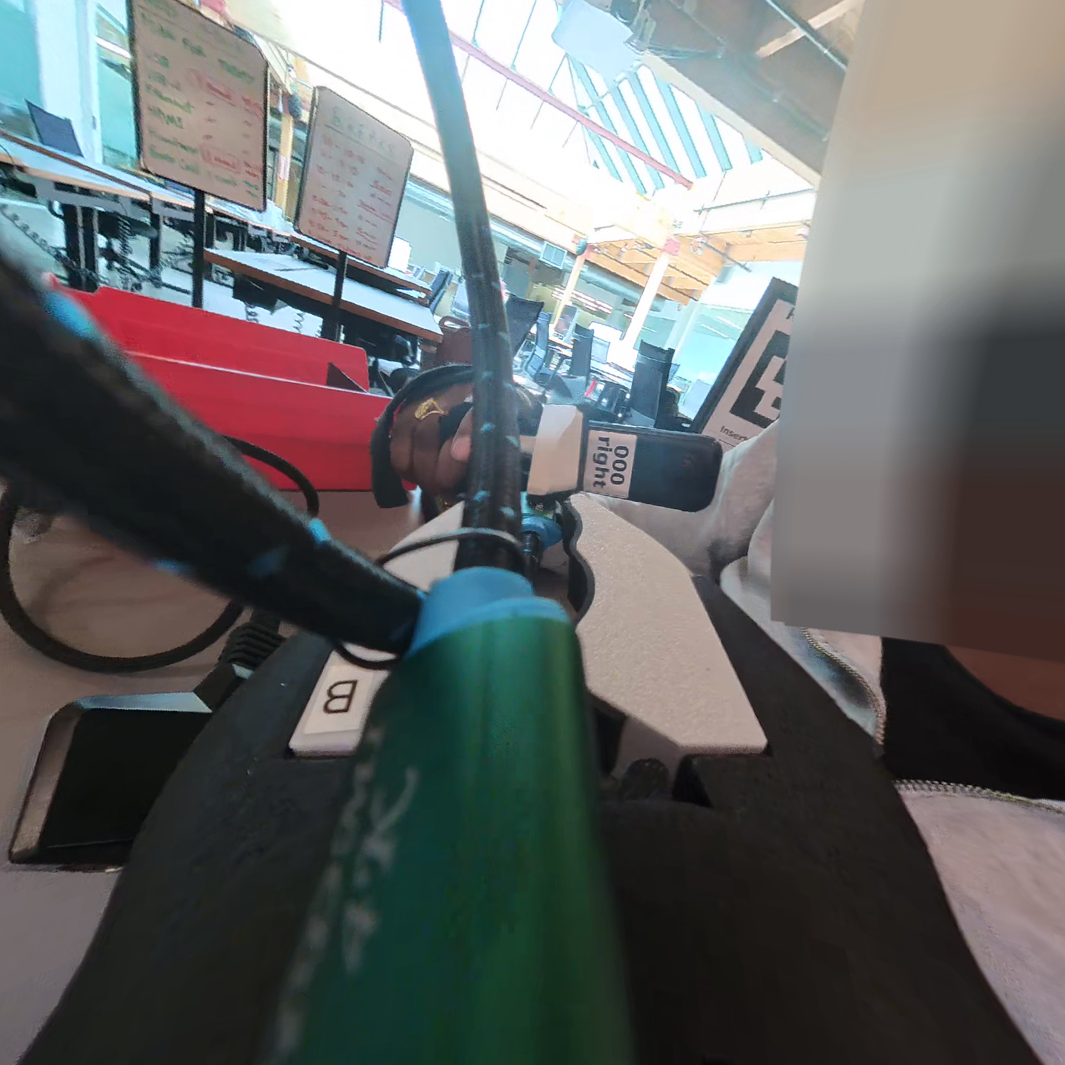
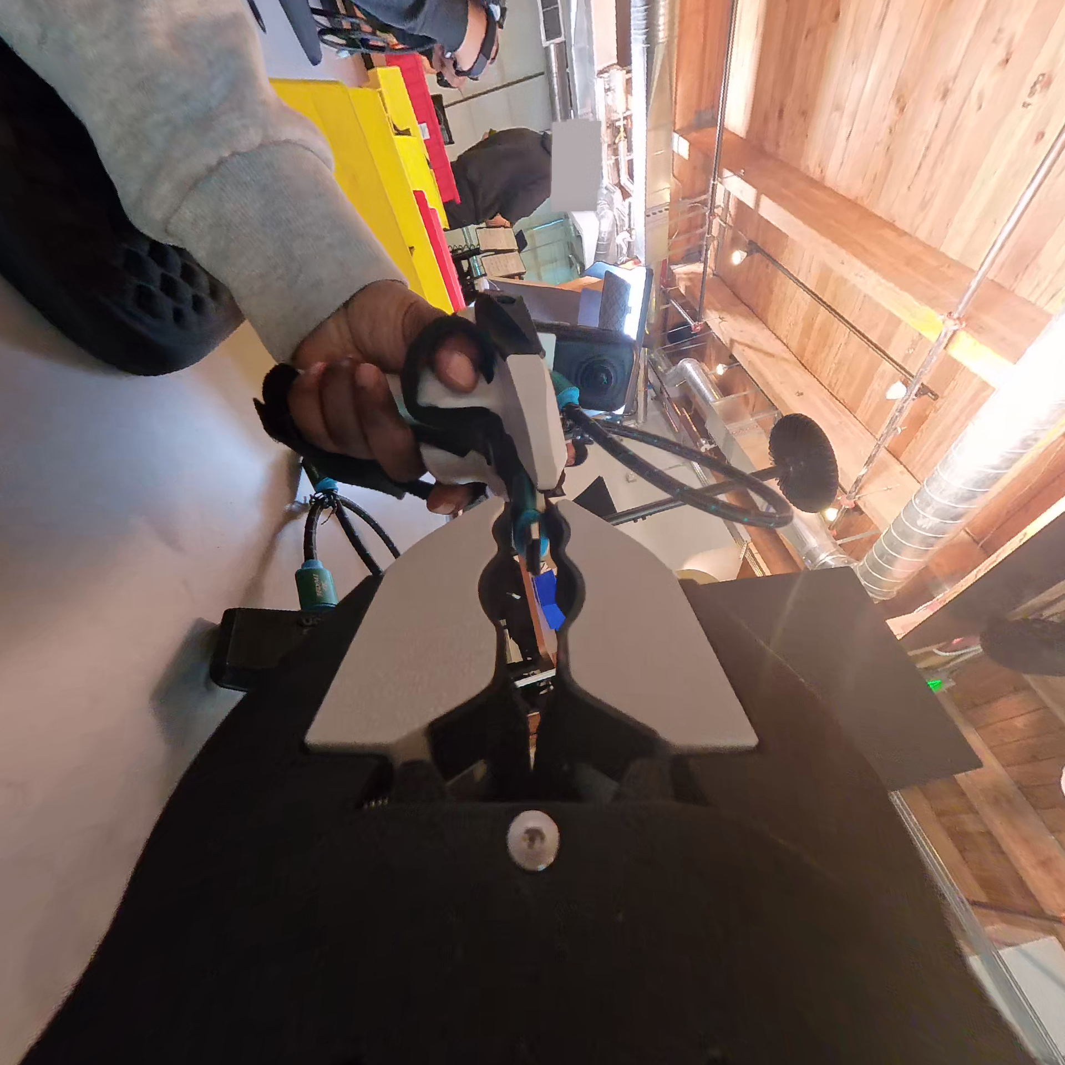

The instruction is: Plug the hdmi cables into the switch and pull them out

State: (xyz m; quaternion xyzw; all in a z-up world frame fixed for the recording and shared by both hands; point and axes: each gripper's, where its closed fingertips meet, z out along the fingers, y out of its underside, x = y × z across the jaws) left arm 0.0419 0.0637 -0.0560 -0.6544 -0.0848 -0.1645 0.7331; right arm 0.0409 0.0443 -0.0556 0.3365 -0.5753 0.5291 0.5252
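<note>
My left gripper (image 1: pixel 510 576) is shut on a green HDMI plug (image 1: pixel 461 835) with a blue collar; the plug fills the gap and hides the left finger. Its black braided cable (image 1: pixel 173 461) runs up and left. The black switch (image 1: pixel 109 772) lies on the table beside it. My right gripper (image 2: pixel 536 507) is tip to tip with the left gripper (image 2: pixel 533 438), its jaws nearly closed around the blue collar (image 2: pixel 524 530) and the cable there. A second green plug (image 2: pixel 315 582) sits in the switch (image 2: pixel 259 651). The right gripper also shows in the left wrist view (image 1: pixel 553 461).
A red bin (image 1: pixel 242 369) stands behind the switch, and yellow bins (image 2: pixel 369 173) farther off. Two whiteboards (image 1: pixel 201 104) stand beyond the table. A black cable loops on the pale table (image 1: pixel 115 663). Another person (image 2: pixel 501 173) works at the far end.
</note>
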